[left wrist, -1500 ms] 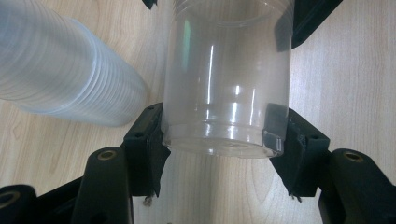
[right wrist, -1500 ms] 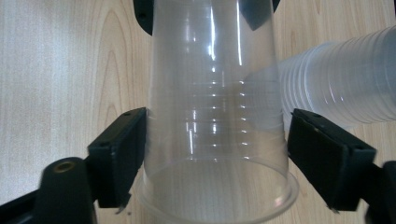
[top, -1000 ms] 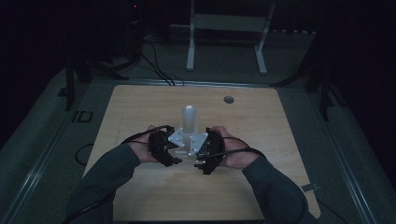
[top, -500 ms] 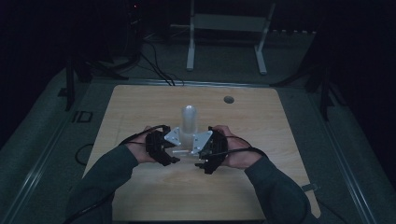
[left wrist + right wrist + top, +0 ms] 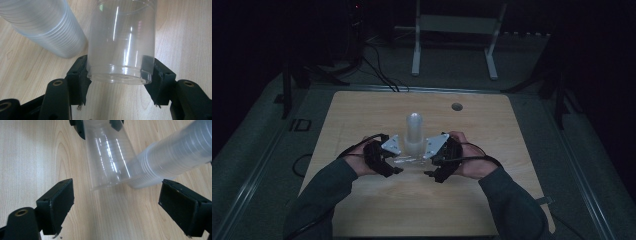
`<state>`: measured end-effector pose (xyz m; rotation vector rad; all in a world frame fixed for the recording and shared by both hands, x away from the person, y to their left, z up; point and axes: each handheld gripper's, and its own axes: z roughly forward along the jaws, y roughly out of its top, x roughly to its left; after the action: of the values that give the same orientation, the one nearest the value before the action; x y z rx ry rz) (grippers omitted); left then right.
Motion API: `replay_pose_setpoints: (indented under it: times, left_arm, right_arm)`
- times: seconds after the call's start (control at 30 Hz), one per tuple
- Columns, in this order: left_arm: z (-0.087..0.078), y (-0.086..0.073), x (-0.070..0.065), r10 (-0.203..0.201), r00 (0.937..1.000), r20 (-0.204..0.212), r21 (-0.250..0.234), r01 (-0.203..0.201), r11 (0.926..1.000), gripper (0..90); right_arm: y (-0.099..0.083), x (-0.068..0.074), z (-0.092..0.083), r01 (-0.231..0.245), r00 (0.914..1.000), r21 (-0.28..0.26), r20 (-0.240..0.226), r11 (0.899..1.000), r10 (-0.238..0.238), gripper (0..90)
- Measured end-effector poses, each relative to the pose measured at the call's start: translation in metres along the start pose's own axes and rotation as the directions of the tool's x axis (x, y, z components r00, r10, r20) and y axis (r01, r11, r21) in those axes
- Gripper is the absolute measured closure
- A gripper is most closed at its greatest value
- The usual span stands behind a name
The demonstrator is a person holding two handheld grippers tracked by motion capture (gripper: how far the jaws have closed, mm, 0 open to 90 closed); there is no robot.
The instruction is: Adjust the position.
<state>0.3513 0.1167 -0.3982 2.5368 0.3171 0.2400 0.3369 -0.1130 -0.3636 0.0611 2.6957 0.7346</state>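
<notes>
At centre frame on the wooden table (image 5: 362, 115), a clear plastic cup (image 5: 122, 42) clamped by its base in the left gripper (image 5: 117, 75), lying just beside the upright stack of cups (image 5: 414, 131), with the right gripper (image 5: 116, 205) spread wide and empty, facing the cup's open rim.

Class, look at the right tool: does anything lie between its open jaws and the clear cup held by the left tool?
Nothing visible does. Bare table separates the right tool from the clear cup; the cup stack stands beside it.
</notes>
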Motion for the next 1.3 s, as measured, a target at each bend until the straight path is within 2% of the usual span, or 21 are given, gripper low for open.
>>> replay_pose_setpoints:
  times: [0.43,0.77,0.97,1.3]
  left_arm:
    - [0.000,-0.011,0.001,-0.050,0.9987,0.009,-0.058,0.050,0.9970,41.7]
    - [0.000,-0.016,0.002,-0.068,0.9977,0.006,-0.083,0.068,0.9942,41.7]
    - [-0.002,-0.018,0.001,-0.074,0.9972,-0.012,-0.112,0.072,0.9910,41.7]
    - [-0.004,-0.024,0.001,-0.106,0.9942,-0.017,-0.168,0.102,0.9805,41.6]
  right_arm:
    - [-0.010,-0.005,-0.001,-0.041,0.9992,-0.009,0.003,0.999,0.041,13.4]
    - [-0.015,-0.007,0.000,-0.057,0.9983,-0.011,0.007,0.998,0.057,13.4]
    - [-0.019,-0.007,0.002,-0.068,0.9977,-0.006,0.005,0.998,0.068,13.4]
    - [-0.025,-0.008,0.004,-0.105,0.9944,-0.009,0.013,0.994,0.105,13.6]
